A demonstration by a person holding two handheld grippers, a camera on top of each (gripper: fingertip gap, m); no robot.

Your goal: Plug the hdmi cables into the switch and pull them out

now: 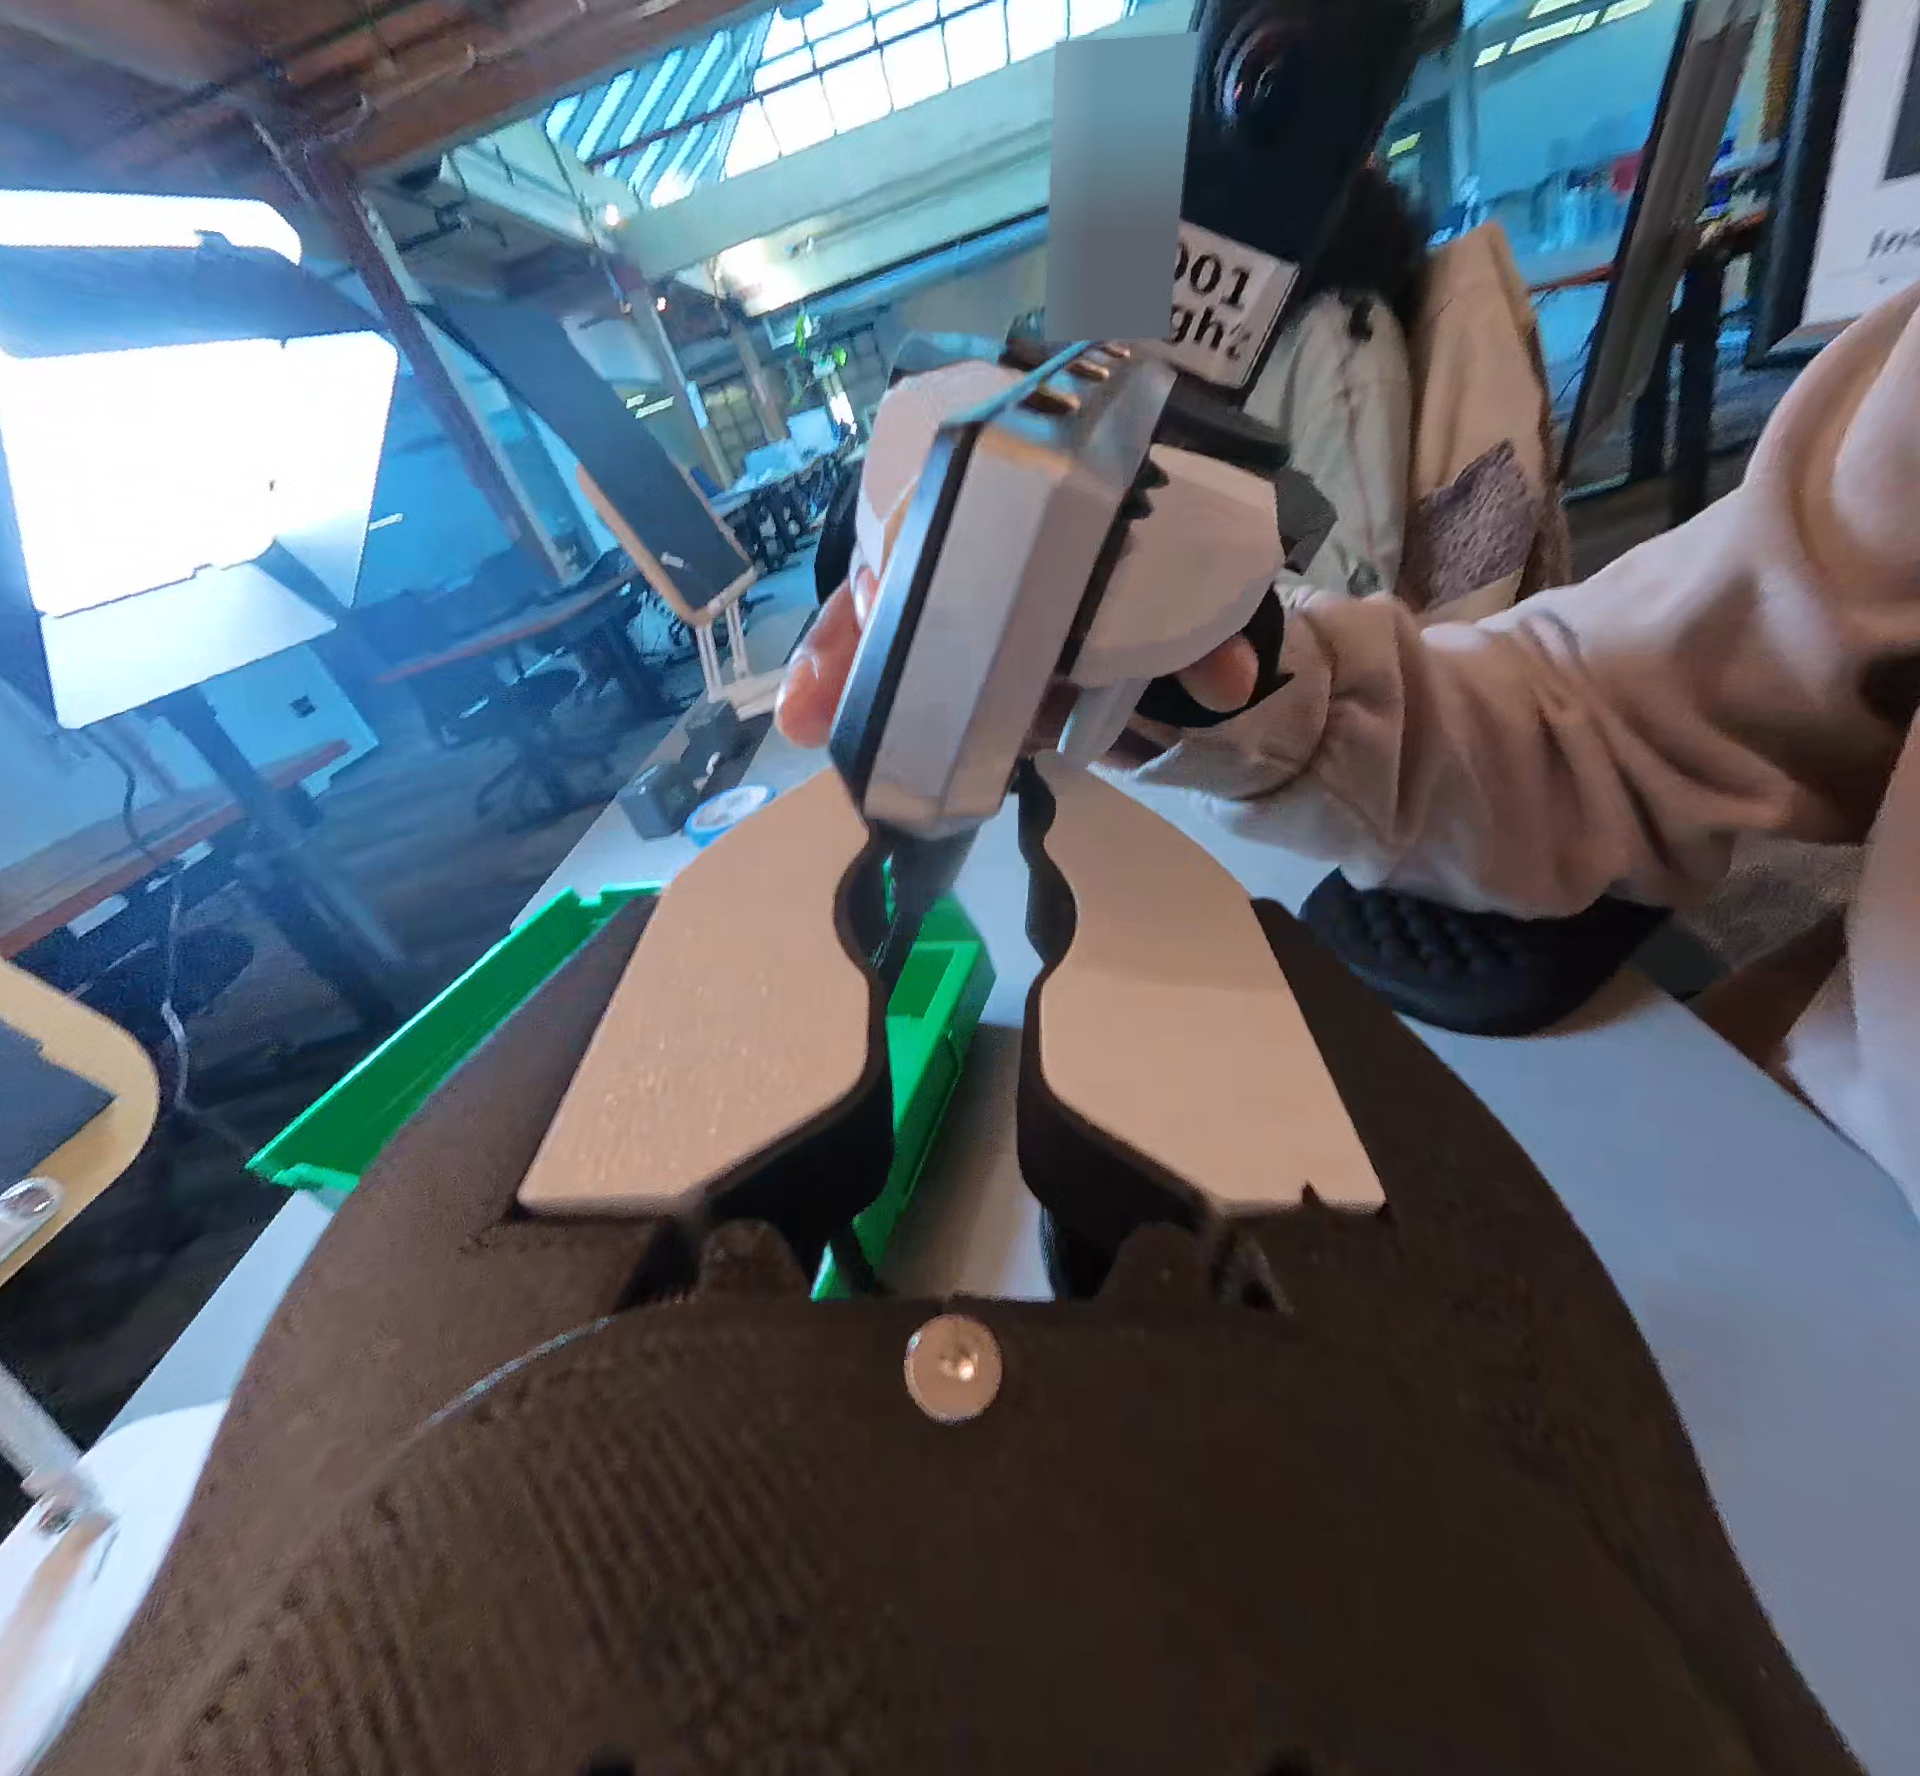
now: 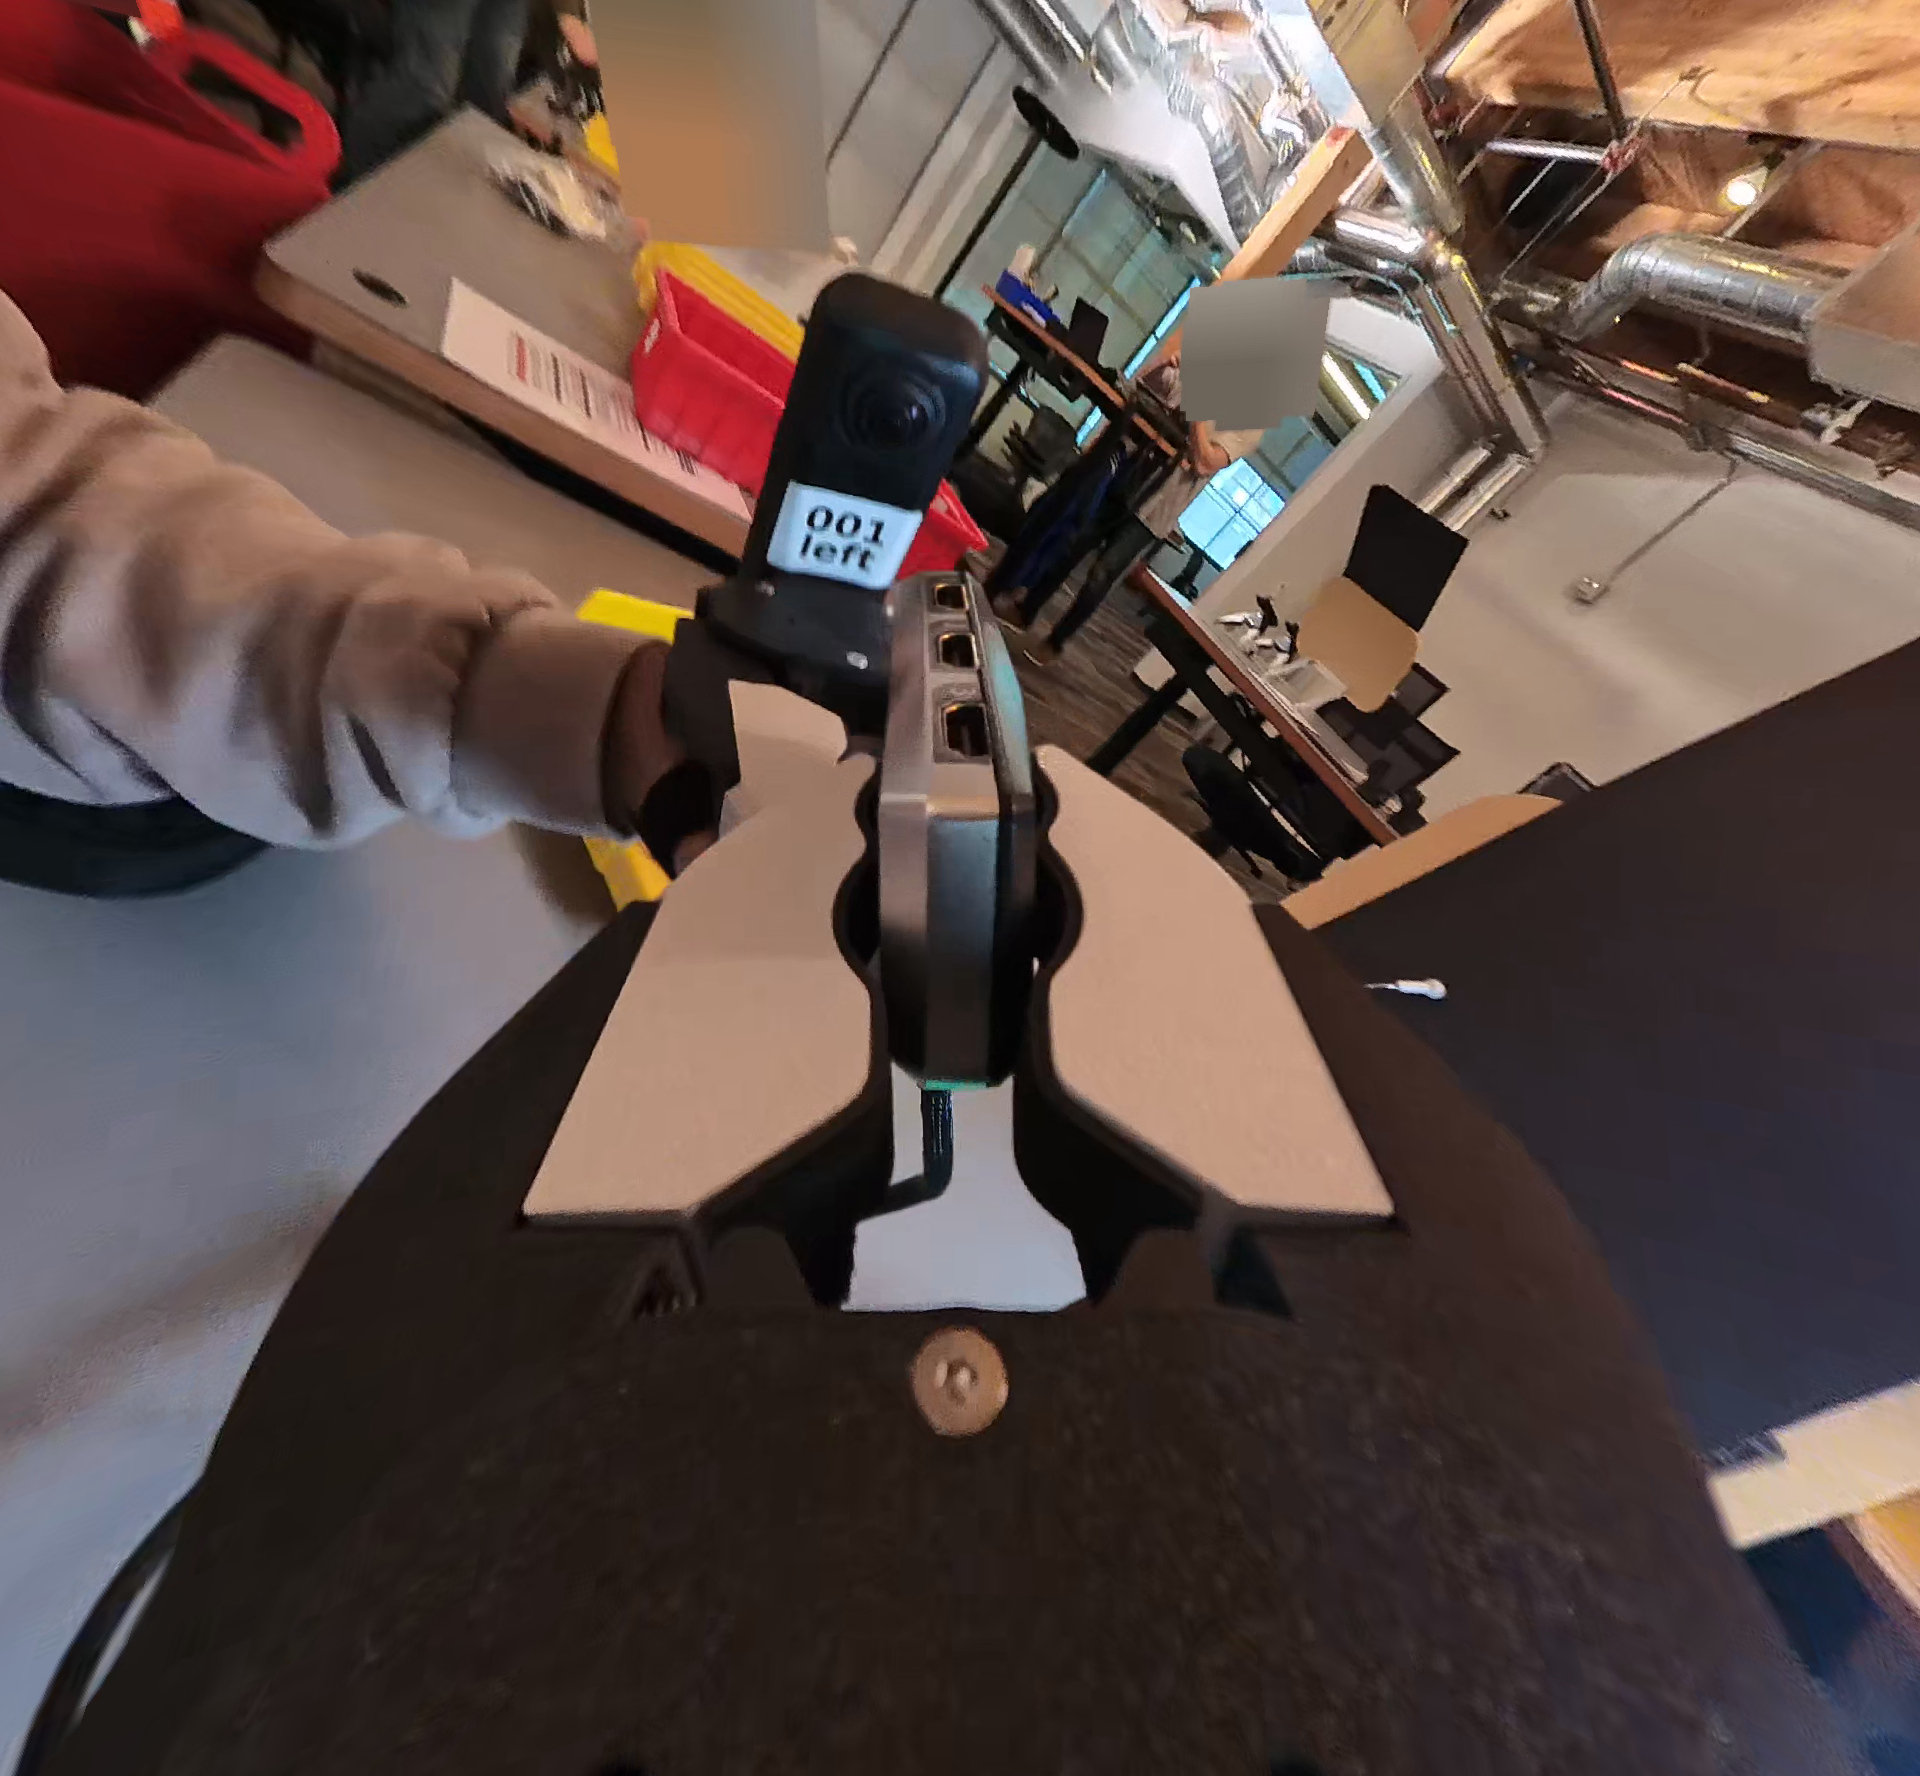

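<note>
My right gripper (image 2: 956, 781) is shut on the grey HDMI switch (image 2: 951, 905), clamping its flat sides and holding it off the table. Three empty ports (image 2: 958, 656) show on its narrow edge. A black cable (image 2: 935, 1139) leaves its near end. In the left wrist view the switch (image 1: 987, 583) hangs tilted in the right gripper (image 1: 982, 708), with a black HDMI plug (image 1: 925, 869) at its lower end. My left gripper (image 1: 951, 822) has its jaws narrowly apart around that plug, which lies against the left finger with a gap on the other side.
A green plastic bin (image 1: 468, 1030) lies under the left gripper on the white table (image 1: 1662, 1155). A black round pad (image 1: 1455, 957) is under the person's sleeve (image 1: 1558, 687). Red and yellow bins (image 2: 717, 386) stand behind, and a dark board (image 2: 1610, 1051) at right. My hands' fingertips stand some 4 cm from each other.
</note>
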